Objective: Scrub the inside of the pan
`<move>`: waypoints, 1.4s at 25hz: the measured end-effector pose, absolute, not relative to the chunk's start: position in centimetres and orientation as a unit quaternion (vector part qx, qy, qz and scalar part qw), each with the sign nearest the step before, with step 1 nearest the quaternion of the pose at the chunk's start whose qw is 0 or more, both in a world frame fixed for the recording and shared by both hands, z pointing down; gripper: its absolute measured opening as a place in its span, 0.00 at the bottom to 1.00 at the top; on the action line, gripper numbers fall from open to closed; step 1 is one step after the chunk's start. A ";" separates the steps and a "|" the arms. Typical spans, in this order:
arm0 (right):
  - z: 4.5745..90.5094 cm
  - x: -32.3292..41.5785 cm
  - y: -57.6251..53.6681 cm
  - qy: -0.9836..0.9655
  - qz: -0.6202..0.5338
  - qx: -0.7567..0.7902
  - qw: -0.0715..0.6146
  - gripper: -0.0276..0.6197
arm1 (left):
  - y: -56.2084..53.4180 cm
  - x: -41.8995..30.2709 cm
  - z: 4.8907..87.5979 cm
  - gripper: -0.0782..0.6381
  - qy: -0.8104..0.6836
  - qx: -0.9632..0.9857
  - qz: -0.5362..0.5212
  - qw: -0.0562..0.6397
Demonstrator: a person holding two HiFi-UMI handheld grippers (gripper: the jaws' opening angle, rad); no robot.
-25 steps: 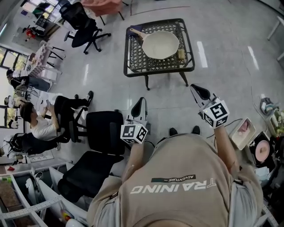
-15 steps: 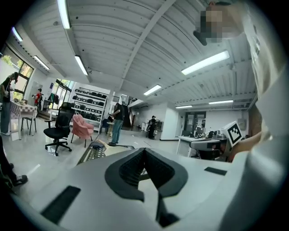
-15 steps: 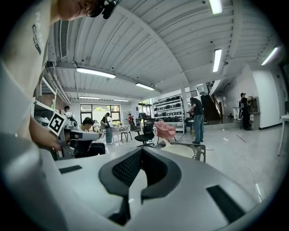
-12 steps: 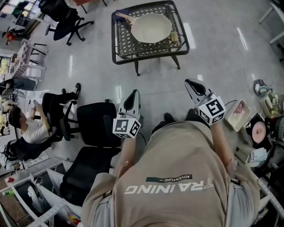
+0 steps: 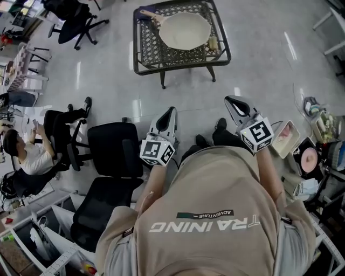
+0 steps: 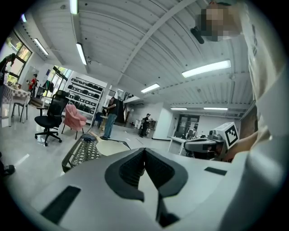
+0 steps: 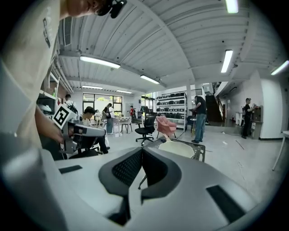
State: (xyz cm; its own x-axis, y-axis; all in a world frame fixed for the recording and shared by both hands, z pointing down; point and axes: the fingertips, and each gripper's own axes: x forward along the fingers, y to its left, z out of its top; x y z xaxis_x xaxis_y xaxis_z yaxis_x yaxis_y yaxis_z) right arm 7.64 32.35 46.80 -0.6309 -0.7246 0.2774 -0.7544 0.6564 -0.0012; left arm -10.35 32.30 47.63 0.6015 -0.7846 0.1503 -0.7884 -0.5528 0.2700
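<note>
A low black metal table [image 5: 144, 51] with an open lattice top stood on a glossy grey floor [image 5: 253, 70]. A round cream pan [image 5: 184, 30] lay upright on the lattice, its handle [image 5: 150, 14] pointing to the far left corner. A small tan object [image 5: 213, 43], too small to identify, lay just beside the pan's right edge.
</note>
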 end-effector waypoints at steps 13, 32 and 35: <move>48.2 8.2 22.7 -0.926 0.060 0.360 0.094 0.07 | 24.6 -6.9 45.5 0.13 -0.463 0.875 0.031 0.137; 49.8 10.7 12.9 -0.954 0.025 0.279 0.105 0.07 | 12.8 -1.1 44.1 0.13 -0.510 0.849 0.006 0.141; 49.7 9.8 10.8 -0.953 0.033 0.284 0.095 0.07 | 12.0 -2.4 43.9 0.13 -0.523 0.840 0.004 0.145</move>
State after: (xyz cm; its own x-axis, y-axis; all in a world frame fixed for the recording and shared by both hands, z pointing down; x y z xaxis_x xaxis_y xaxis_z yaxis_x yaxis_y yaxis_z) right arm 9.79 10.82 49.71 -0.8203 -0.5360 0.1995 -0.5485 0.8361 -0.0088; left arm -2.41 11.98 43.93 0.4528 -0.8774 0.1585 -0.8798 -0.4108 0.2392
